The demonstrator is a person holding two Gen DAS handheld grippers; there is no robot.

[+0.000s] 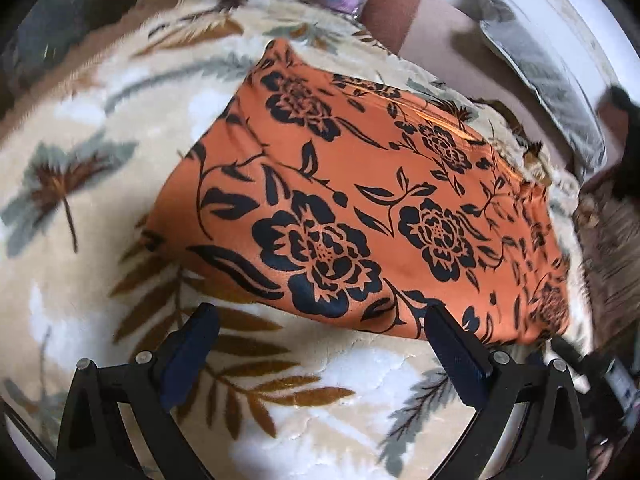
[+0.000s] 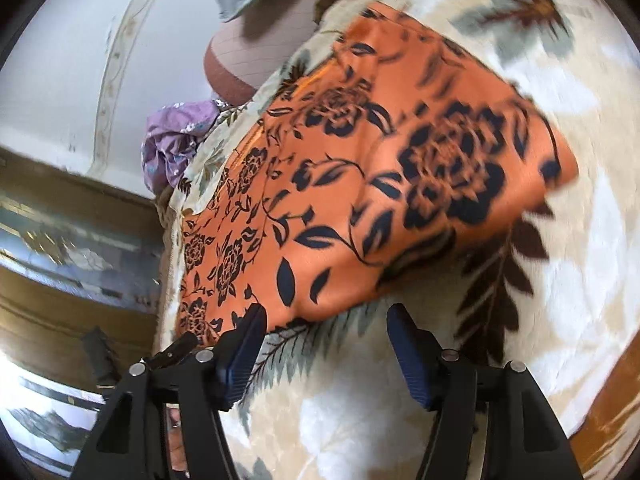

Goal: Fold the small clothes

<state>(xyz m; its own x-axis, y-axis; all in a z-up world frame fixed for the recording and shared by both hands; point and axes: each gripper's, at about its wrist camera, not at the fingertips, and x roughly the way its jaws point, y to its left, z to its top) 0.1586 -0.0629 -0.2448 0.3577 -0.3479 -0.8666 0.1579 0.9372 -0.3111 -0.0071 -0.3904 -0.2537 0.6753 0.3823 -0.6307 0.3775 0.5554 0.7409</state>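
Both tools wide and empty — left tool [image 1: 322, 326], right tool [image 2: 324, 326] — orange floral garment [image 1: 360, 196] at twelve o'clock on leaf-print blanket [image 1: 100, 160].

Leaf-print blanket [image 1: 100, 160], purple cloth [image 2: 176, 140] beyond

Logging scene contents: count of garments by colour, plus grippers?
Orange garment: 1
Purple garment: 1
Left gripper, jaws open: 1
Right gripper, jaws open: 1
Total: 4, all over the blanket.

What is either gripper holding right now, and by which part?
Nothing. The left gripper and right gripper are both open, just short of the orange garment's near edge.
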